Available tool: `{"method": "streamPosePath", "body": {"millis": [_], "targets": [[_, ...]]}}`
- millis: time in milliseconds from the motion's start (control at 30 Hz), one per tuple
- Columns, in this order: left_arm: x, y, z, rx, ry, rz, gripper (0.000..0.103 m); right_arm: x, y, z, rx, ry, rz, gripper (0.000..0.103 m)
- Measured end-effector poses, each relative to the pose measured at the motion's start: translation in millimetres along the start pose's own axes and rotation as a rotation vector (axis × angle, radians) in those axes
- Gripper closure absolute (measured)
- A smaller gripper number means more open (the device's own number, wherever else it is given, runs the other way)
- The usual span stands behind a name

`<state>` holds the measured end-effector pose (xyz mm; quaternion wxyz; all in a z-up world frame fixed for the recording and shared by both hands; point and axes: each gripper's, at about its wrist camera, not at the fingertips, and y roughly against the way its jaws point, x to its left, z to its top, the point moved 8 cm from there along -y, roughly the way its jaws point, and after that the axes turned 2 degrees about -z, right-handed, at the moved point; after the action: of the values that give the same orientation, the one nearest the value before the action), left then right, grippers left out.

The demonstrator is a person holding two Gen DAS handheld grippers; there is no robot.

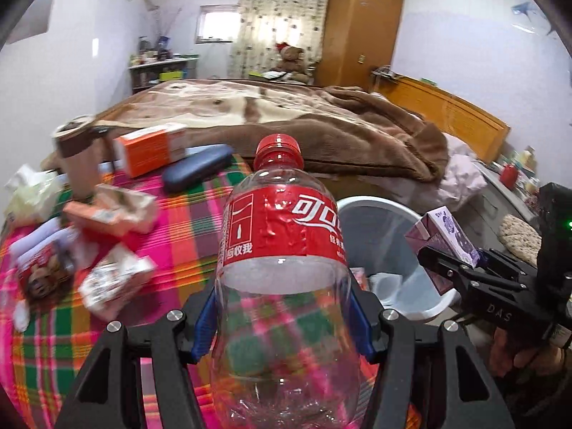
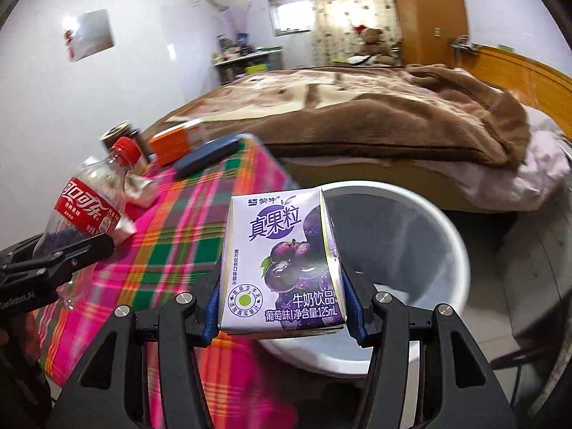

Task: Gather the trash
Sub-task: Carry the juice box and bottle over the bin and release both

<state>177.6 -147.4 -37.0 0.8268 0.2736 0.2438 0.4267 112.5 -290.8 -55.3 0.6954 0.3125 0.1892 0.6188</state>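
1. The left claw is clamped on an empty cola bottle, bottom centre of its view, cap pointing up.
2. The right claw grips a purple grape-milk carton, bottom centre, upright.
3. A white bin sits right of centre behind the carton, beside the desk with its plaid cloth.
4. Boxes and wrappers litter the desk at left.

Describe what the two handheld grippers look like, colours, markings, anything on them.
Both are black, angular linkage frames with silver round bolt heads and blue finger pads. The right gripper carries pale "DAS" lettering and a small green light on its body. The left gripper bears faint white lettering, too blurred to read.
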Motion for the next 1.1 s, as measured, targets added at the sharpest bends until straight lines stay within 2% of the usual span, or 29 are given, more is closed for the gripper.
{"method": "streamPosePath", "body": {"millis": [233,367,633,900,933,967,1000,1100], "targets": [[-54,-41,5,0.057,-0.050,-0.087,0.041,-46,-13,-6,0.040,-0.051,-0.106,0.047],[-76,-60,6,0.080,-0.073,-0.112,0.041,-68,-17,-9,0.060,-0.082,-0.131,0.047],[-98,-97,10,0.124,-0.087,-0.147,0.041,-88,-35,-14,0.117,-0.095,-0.152,0.047],[-107,-128,12,0.154,-0.076,-0.142,0.041,-101,-47,-18,0.153,-0.090,-0.187,0.047],[-106,-128,12,0.149,-0.071,-0.141,0.040,-102,-46,-18,0.149,-0.090,-0.190,0.043],[-105,-127,13,0.142,-0.065,-0.148,0.037,-102,-45,-18,0.146,-0.090,-0.190,0.033],[-105,-126,14,0.136,-0.060,-0.158,0.035,-101,-44,-17,0.141,-0.090,-0.189,0.029],[-101,-120,18,0.119,-0.055,-0.157,0.033,-102,-41,-17,0.129,-0.091,-0.190,0.028]]}}
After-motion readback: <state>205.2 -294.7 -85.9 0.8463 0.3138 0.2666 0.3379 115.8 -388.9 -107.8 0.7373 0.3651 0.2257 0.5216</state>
